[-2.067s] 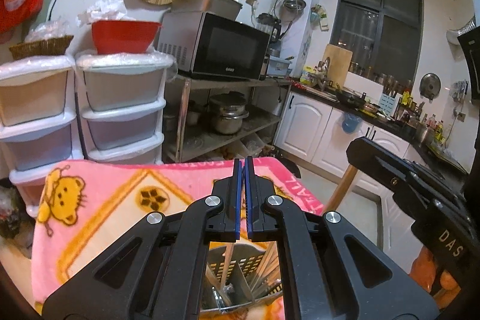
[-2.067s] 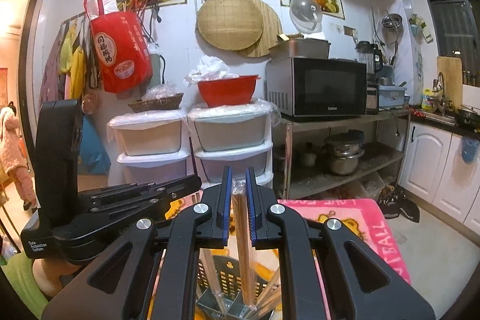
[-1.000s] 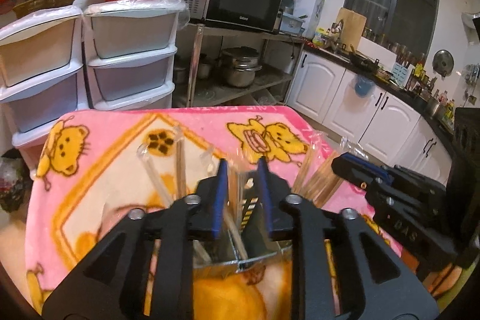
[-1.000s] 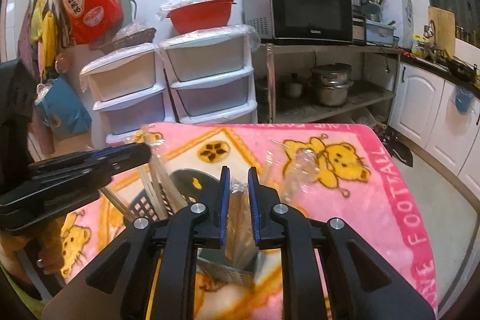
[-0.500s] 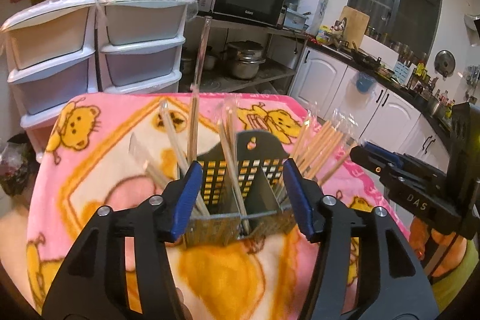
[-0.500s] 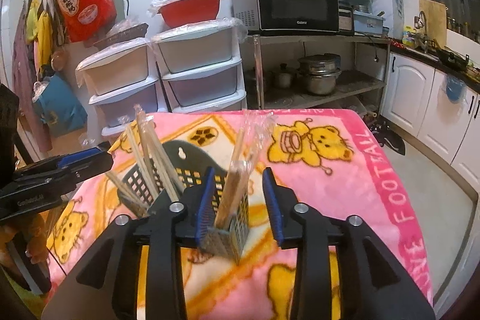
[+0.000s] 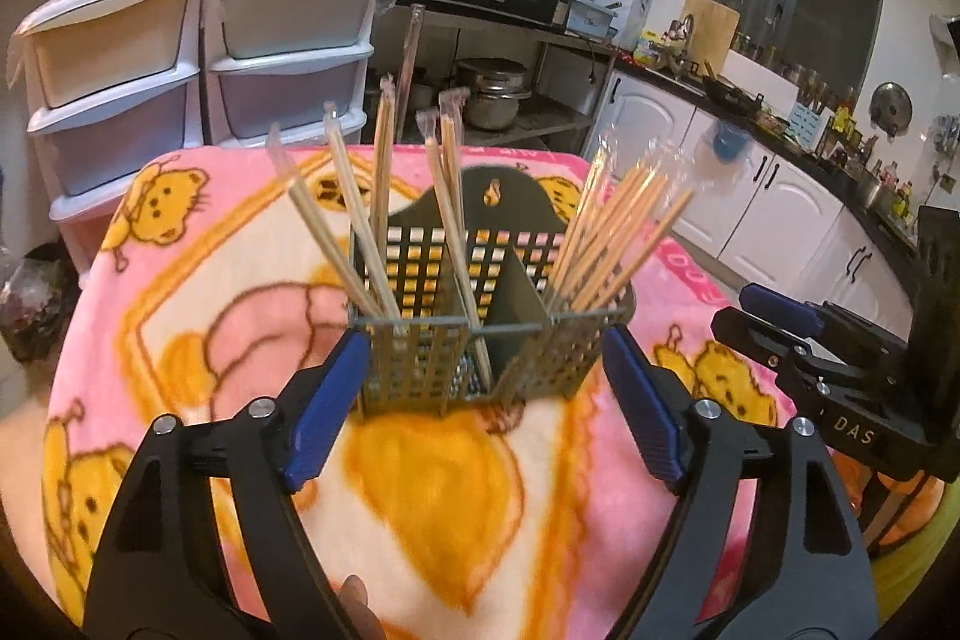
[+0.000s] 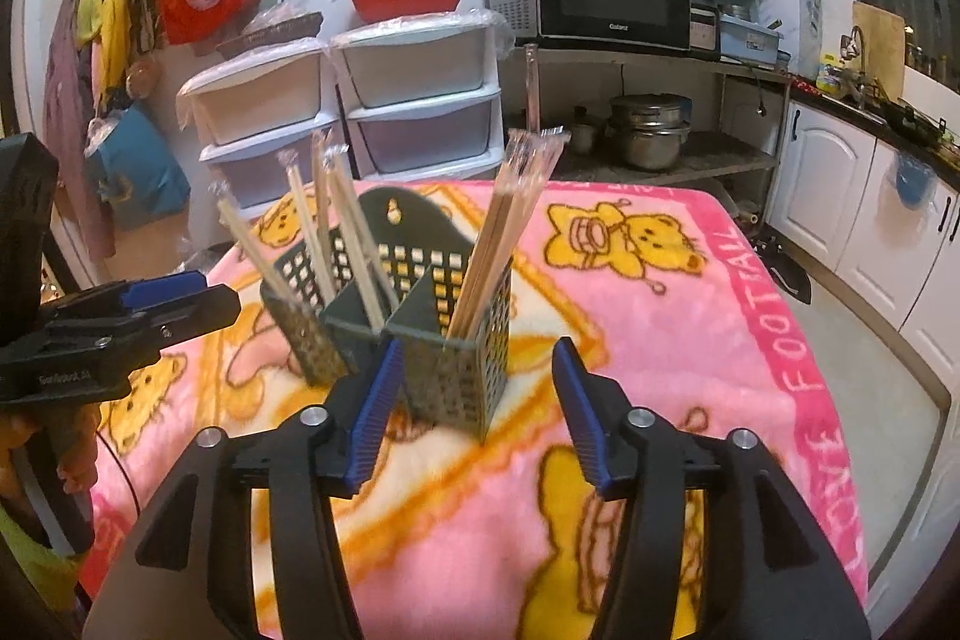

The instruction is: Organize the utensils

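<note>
Left gripper [image 7: 480,400] and right gripper [image 8: 474,406], jaws apart and opening, nothing between the pads; each stands on the near side of the rack [image 7: 480,316], clear of it. The rack, a grey perforated holder with a divider, stands upright on the pink blanket [image 7: 456,490], near its middle. Wrapped chopsticks [image 7: 366,220] already stand in it: a loose group in the left compartment, a pair by the divider, a fan of many [image 7: 612,232] in the right compartment. No chopsticks lie loose on the visible blanket, so the sorting appears complete or nearly so; what remains, if anything, is out of view. The left view looks into the rack's near face, showing both compartments side by side and the right gripper at its right edge. The right view takes the rack [image 8: 420,328] from its right corner, showing the right-hand bundle [image 8: 510,220] as one tight sheaf, the left gripper [image 8: 150,304] at far left, and the floor beyond the blanket's right edge.
</note>
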A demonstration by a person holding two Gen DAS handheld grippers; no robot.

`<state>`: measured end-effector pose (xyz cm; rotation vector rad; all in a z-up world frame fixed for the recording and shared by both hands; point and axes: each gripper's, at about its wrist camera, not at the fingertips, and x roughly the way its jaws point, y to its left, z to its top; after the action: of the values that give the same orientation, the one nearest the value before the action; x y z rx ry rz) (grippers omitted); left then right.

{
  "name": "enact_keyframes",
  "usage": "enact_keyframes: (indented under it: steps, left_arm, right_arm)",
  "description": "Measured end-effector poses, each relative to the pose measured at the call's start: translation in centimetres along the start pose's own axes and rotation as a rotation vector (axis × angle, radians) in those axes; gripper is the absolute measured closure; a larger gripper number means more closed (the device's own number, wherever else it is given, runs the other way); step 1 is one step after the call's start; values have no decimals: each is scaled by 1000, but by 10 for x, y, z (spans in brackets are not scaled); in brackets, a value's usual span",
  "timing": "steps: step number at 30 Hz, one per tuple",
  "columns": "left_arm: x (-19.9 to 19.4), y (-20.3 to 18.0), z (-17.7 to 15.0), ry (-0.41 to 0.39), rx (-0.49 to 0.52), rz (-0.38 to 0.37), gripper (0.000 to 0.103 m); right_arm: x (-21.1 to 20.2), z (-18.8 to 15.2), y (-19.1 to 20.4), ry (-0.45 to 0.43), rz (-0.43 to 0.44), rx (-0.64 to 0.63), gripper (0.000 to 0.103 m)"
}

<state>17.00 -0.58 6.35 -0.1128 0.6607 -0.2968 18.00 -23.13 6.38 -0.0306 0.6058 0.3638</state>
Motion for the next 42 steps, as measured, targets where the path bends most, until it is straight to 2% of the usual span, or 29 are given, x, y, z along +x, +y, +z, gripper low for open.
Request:
enact_keyframes:
  steps: [7,16,23,31,42]
  left_arm:
    - [-5,-2,-28,-21,3,29,11]
    - [-6,2,-52,-64,-14,52,11]
    - [-9,-5,-68,-111,18,66,11]
    - [-16,-17,-89,-193,45,109,10]
    - [-12,-15,-99,-229,31,149,10]
  right_arm:
    - [-5,-29,7,-20,6,-22,36]
    - [-6,-57,6,-69,-16,-3,19]
    - [-12,-75,2,-151,-70,15,9]
    - [-19,-91,4,-237,-154,5,6]
    - [-12,-102,1,-224,-164,22,6]
